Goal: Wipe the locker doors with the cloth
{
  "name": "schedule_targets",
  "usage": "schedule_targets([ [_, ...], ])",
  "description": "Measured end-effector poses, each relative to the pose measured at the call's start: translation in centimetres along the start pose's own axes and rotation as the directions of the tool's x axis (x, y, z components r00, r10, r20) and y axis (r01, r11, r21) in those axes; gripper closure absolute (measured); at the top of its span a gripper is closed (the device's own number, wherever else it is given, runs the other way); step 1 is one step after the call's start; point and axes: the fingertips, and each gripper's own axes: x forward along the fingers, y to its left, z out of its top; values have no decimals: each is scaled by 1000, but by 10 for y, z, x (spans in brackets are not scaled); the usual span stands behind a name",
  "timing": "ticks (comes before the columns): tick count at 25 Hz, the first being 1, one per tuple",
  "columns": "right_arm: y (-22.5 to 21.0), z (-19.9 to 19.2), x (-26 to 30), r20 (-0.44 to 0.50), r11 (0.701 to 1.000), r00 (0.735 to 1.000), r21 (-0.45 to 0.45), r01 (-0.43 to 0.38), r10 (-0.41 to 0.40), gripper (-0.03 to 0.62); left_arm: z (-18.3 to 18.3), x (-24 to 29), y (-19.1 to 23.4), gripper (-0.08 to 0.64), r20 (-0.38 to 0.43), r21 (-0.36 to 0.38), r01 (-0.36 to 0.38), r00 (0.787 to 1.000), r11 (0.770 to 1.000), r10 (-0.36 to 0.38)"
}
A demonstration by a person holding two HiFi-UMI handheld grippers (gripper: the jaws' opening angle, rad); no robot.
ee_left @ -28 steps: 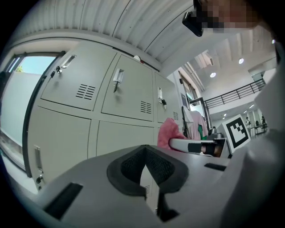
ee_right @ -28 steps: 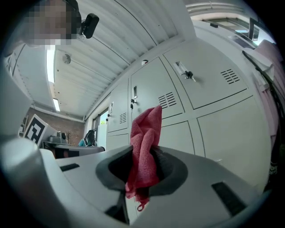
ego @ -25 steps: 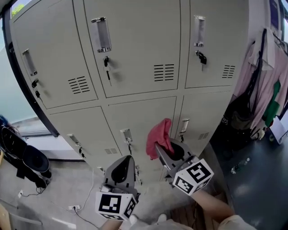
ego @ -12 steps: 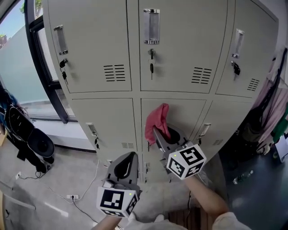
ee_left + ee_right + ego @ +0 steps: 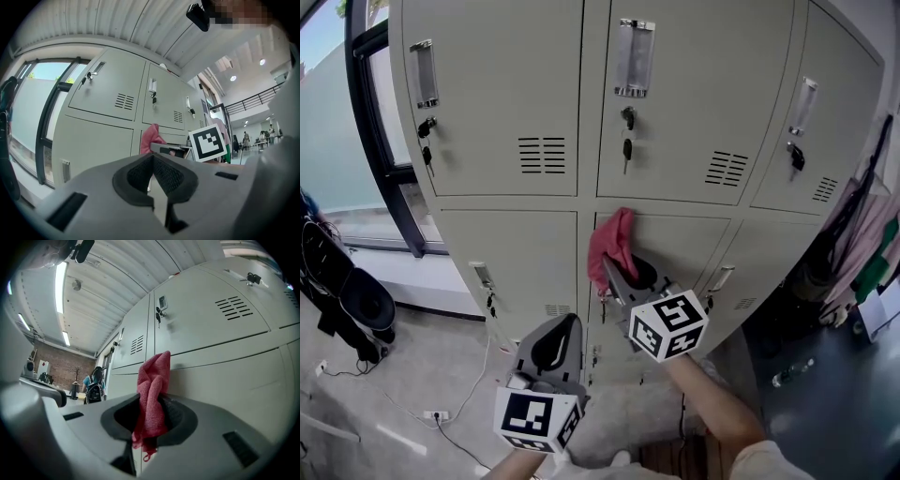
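Note:
A red cloth (image 5: 610, 247) (image 5: 151, 399) (image 5: 151, 137) is pinched in my right gripper (image 5: 621, 272), which is shut on it. The cloth's bunched top lies against the top edge of the lower middle locker door (image 5: 675, 272), just below the seam under the upper middle door (image 5: 689, 103). My left gripper (image 5: 551, 339) hangs lower and to the left, away from the doors, shut with nothing in it (image 5: 152, 176). The grey lockers (image 5: 211, 329) fill the view ahead.
A dark window frame (image 5: 380, 131) borders the lockers on the left. A black bag (image 5: 347, 309) and a cable lie on the floor at left. Clothes (image 5: 862, 244) hang to the right of the lockers. A person with a backpack (image 5: 95, 385) stands far off.
My right gripper has carried the cloth up and to the left, from the lower middle door's face to its top edge. The view has swung left. The left gripper has hardly moved.

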Motion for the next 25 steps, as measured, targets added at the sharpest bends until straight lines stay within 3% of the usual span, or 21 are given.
schedule_targets([
  [10, -18, -5, 16, -21, 998, 998, -36, 57, -58, 509, 1, 5, 1, 555, -7, 10, 36, 999, 999, -36],
  [25, -62, 5, -17, -16, 989, 990, -44, 139, -140, 509, 5, 16, -32, 555, -1, 25, 96, 995, 995, -96],
])
